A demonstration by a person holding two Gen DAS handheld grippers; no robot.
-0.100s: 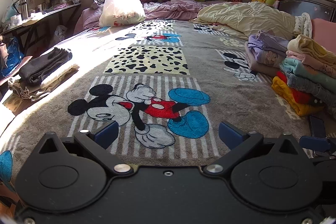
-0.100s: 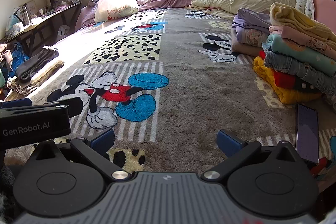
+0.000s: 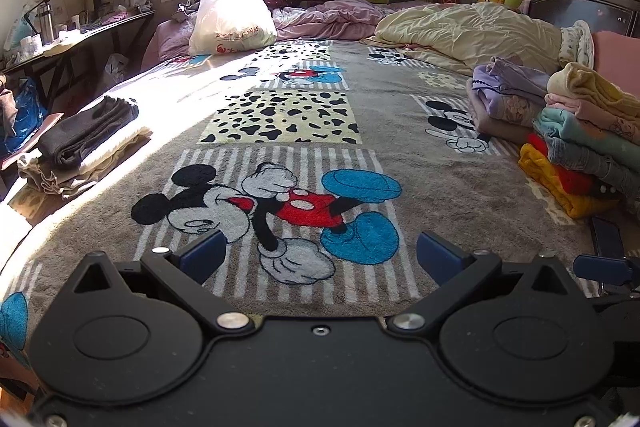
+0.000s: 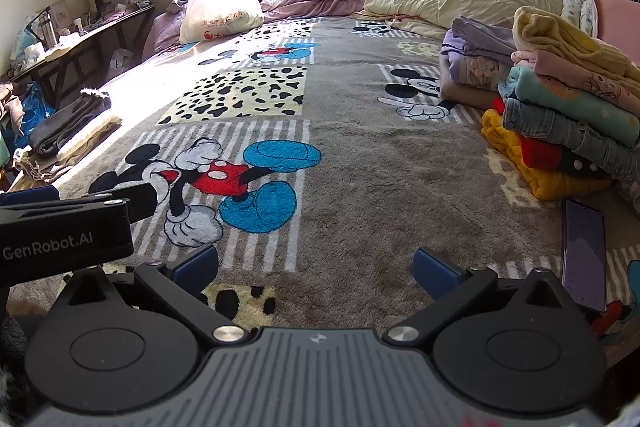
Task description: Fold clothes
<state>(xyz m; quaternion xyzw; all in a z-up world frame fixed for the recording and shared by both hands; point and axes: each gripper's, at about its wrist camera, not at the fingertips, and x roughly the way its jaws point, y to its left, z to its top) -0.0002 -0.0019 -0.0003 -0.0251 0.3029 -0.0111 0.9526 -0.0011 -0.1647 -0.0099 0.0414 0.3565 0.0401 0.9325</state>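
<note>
**Both Grippers Open and Empty Above the Blanket**

We hold the left gripper [image 3: 318, 255] low over the grey cartoon-mouse blanket [image 3: 420, 163]. Its blue-padded fingers [image 3: 200, 253] are spread wide, and we see only blanket between them. We hold the right gripper [image 4: 316, 265] just beside it, to the right; its fingers [image 4: 434, 273] are equally spread and grip nothing. The left gripper's body shows at the left edge of the right wrist view.

The clothes lie in three groups:

1. A tall stack of folded garments [image 4: 568, 115] sits at the right edge of the blanket, with a yellow piece at the bottom, then red, denim, teal, pink and pale yellow layers above.
2. A purple folded pile [image 4: 472, 63] sits just behind that stack, touching it.
3. A dark folded garment on pale fabric [image 3: 86, 143] lies at the left edge of the bed, well apart from the other two.

A phone [image 4: 584, 253] lies flat on the blanket just in front of the tall stack. A white plastic bag [image 3: 230, 19] and a cream quilt [image 3: 468, 31] sit at the far end of the bed.
</note>
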